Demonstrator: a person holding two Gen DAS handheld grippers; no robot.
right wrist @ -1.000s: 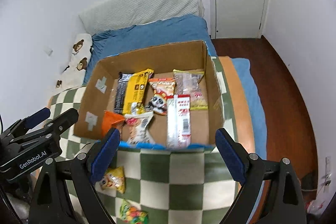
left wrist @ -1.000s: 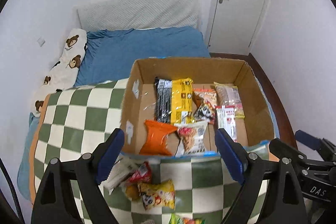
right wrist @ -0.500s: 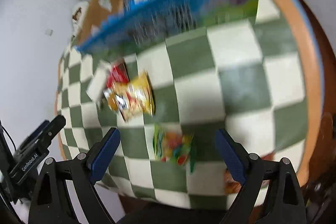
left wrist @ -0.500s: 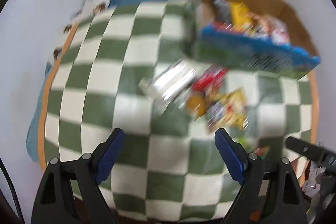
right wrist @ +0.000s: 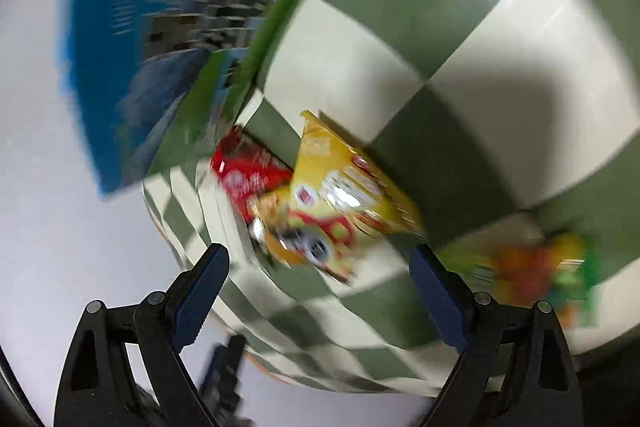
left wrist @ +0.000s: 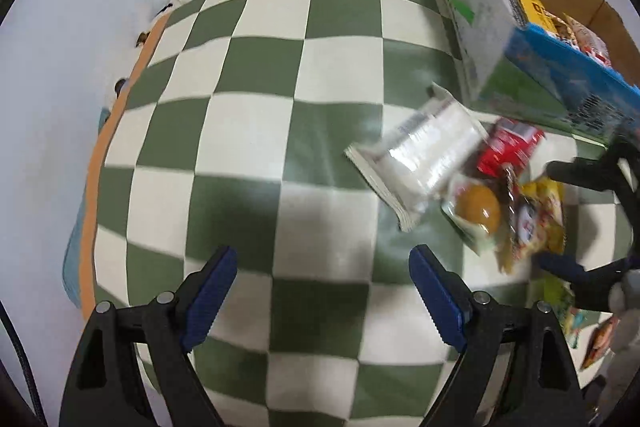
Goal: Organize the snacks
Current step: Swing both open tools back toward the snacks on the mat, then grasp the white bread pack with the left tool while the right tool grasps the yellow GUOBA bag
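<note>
crinkly foil and plastic make up the loose snacks: a clear white packet (left wrist: 416, 163), a red packet (left wrist: 510, 147), a yellow packet (right wrist: 348, 191) and a small wrapped bun (left wrist: 478, 209) lie overlapping in a heap on the green-and-cream checked blanket (left wrist: 248, 131), just beside the cardboard box (left wrist: 532, 39) that already holds other snacks. a green candy bag (right wrist: 548, 271) lies a little apart from the heap.

left gripper (left wrist: 322, 293) hangs spread and empty over bare blanket, beside the clear packet. right gripper (right wrist: 320, 287) is spread too, nothing pinched, with the yellow packet's lower end between its blue tips.

these bags look light, soft and slippery, likely puffed with air and crushable. probably best to pinch a flat sealed edge or a corner rather than the middle, and to take the topmost packet first so the others do not drag along.
</note>
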